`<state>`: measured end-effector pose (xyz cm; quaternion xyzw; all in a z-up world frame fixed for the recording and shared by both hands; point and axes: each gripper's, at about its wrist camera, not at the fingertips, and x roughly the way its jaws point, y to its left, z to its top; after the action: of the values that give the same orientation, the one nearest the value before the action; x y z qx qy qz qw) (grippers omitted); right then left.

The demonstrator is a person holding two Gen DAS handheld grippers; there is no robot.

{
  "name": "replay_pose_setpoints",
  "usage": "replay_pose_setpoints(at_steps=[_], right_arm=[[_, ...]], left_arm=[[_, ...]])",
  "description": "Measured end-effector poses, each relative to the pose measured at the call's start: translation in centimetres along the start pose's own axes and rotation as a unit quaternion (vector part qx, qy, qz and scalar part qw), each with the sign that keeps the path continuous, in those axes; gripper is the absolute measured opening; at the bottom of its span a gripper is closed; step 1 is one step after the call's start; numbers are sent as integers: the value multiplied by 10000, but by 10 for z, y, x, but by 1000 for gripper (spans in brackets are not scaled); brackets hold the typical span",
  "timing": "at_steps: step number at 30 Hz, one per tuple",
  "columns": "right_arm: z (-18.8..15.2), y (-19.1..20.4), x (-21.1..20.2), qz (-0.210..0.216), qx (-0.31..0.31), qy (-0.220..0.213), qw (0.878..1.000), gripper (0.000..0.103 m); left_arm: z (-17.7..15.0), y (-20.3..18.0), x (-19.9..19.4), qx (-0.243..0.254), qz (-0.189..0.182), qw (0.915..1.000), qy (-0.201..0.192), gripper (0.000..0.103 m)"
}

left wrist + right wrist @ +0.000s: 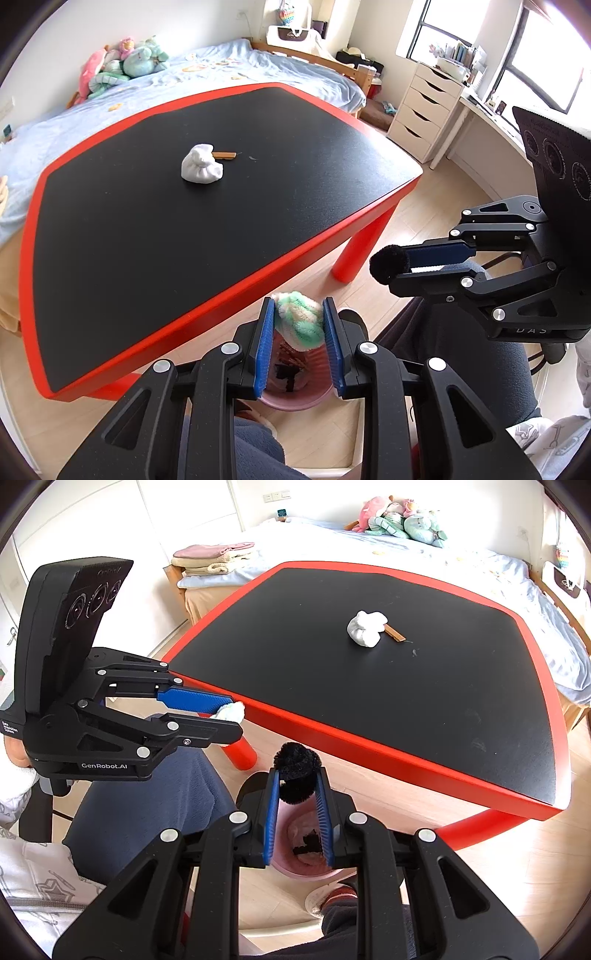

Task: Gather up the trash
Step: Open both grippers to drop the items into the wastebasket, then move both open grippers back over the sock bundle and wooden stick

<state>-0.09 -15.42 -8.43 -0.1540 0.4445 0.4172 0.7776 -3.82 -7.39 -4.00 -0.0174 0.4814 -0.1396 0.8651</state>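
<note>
Both grippers hover over the pink bin [295, 400], ready to drop. The left gripper [298, 325] pinches a green-and-white fluffy ball [301, 325]; the right gripper [297, 786] pinches a black pom-pom [297, 777]. The bin sits below the fingertips, so next I'd expect both to spread. A white wad [201, 168] waits on the table [258, 266].

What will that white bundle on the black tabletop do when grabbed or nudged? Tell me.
The white bundle looks like soft knotted cloth, so it would probably squash between the tongs rather than resist. It seems light for its bulk. Its rounded, lumpy shape may shuffle or wobble when pushed, and could drag the brown stick lying against it.
</note>
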Motion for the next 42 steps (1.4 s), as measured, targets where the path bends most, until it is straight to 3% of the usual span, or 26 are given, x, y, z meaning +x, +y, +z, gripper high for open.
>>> replay_pose_setpoints(at_steps=[2, 3, 4, 6, 7, 11, 29, 42], right_arm=[[-2, -2, 2, 19, 36, 41, 10000, 44], [-3, -3, 2, -18, 67, 35, 10000, 70], [-5, -4, 2, -32, 98, 11, 9999, 83], [-6, -6, 2, -103, 144, 28, 9998, 91], [-7, -7, 2, -166, 152, 53, 9997, 91], [-9, -9, 1, -273, 187, 73, 9994, 93], [0, -17, -2, -300, 238, -90, 9992, 97], [55, -57, 7, -544, 133, -339, 9979, 98]], left_arm=[[-1, 1, 0, -17, -6, 10000, 10, 38], [-1, 2, 1, -39, 20, 10000, 10, 54], [-2, 4, 0, -87, 64, 9999, -19, 61], [-3, 7, -2, -169, 135, 9997, -75, 81], [-4, 9, -3, -220, 193, 9995, -144, 92], [-4, 14, -5, -308, 327, 9989, -166, 95], [6, 24, -8, -430, 355, 9982, -209, 95], [55, 57, 6, -516, 411, 9972, -341, 95]])
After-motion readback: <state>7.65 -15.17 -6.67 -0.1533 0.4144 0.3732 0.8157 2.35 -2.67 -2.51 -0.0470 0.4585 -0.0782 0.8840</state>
